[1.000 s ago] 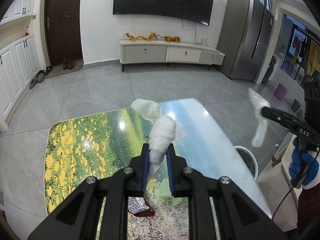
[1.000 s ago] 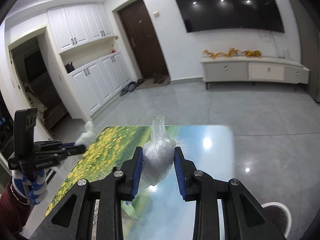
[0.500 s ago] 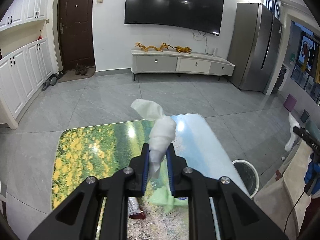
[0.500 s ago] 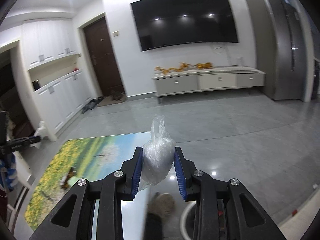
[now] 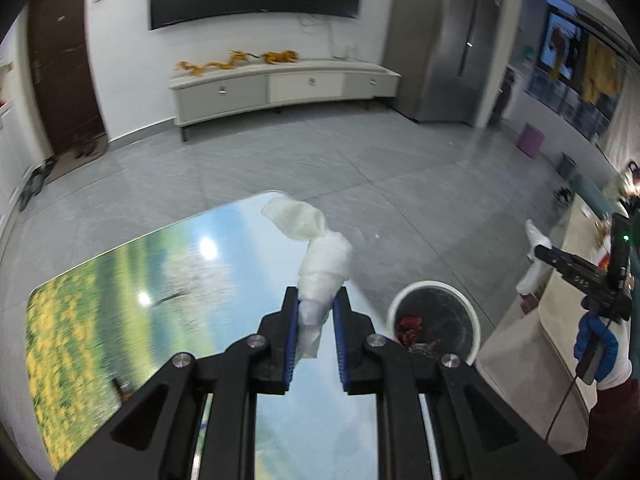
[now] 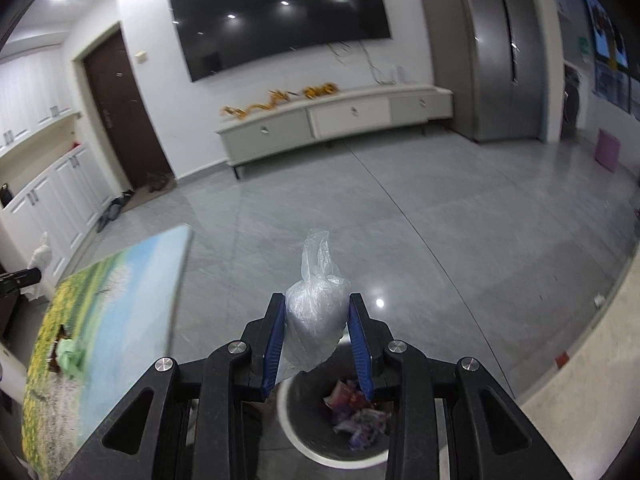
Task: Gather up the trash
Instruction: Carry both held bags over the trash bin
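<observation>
My left gripper (image 5: 316, 312) is shut on a twisted white tissue (image 5: 320, 256) and holds it above the right end of the picture-printed table (image 5: 120, 300). A white-rimmed trash bin (image 5: 434, 322) with trash inside stands on the floor just right of the table. My right gripper (image 6: 316, 320) is shut on a crumpled clear plastic bag (image 6: 316, 308) and holds it above the same bin (image 6: 344, 412). The right gripper also shows at the right edge of the left wrist view (image 5: 540, 250).
A green scrap (image 6: 70, 354) and a small dark item lie on the table (image 6: 120, 312). A beige counter (image 5: 576, 280) runs right of the bin. Grey tiled floor (image 6: 360, 208) stretches to a TV cabinet (image 6: 336, 120) and a fridge (image 6: 504, 48).
Both grippers swung right, toward the bin. The right gripper left the table and now hangs over the bin with the bag. The left gripper moved to the table's right end.
</observation>
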Tool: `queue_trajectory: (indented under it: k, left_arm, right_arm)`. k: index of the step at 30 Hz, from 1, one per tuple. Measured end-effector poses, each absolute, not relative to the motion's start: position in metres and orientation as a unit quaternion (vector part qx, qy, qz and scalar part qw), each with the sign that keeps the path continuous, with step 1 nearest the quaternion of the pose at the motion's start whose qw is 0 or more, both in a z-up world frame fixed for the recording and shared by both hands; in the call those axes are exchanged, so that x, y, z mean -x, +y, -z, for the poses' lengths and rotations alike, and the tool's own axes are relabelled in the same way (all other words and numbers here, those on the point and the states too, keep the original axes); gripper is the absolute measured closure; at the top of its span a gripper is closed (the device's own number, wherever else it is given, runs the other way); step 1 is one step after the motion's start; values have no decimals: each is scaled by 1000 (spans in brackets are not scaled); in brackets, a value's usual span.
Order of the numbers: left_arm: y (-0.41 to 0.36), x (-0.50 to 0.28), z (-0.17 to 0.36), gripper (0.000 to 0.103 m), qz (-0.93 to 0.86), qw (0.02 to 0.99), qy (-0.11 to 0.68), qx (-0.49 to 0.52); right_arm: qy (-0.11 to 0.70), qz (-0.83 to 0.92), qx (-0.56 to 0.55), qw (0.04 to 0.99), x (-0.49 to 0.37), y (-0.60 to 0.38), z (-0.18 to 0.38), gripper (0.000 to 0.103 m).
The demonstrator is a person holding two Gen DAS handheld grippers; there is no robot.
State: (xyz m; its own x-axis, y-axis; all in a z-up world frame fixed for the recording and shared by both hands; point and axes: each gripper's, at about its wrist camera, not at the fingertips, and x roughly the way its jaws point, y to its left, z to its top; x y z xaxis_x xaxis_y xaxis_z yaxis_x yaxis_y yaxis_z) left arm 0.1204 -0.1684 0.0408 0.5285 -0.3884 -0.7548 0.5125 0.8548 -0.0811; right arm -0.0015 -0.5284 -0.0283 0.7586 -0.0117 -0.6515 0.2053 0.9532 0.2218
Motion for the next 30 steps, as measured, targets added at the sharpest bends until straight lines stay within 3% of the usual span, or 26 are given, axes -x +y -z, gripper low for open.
queue_trajectory:
  k: [19,30]
  left_arm:
    - [-300,-114,25,88,346,810,458,-120]
    - [-331,-92,51,88,327,824,429,-173]
  right_arm:
    - [394,89,-183,896,1,-562,91,74]
    - [411,90,-185,888,-2,-566,107,74]
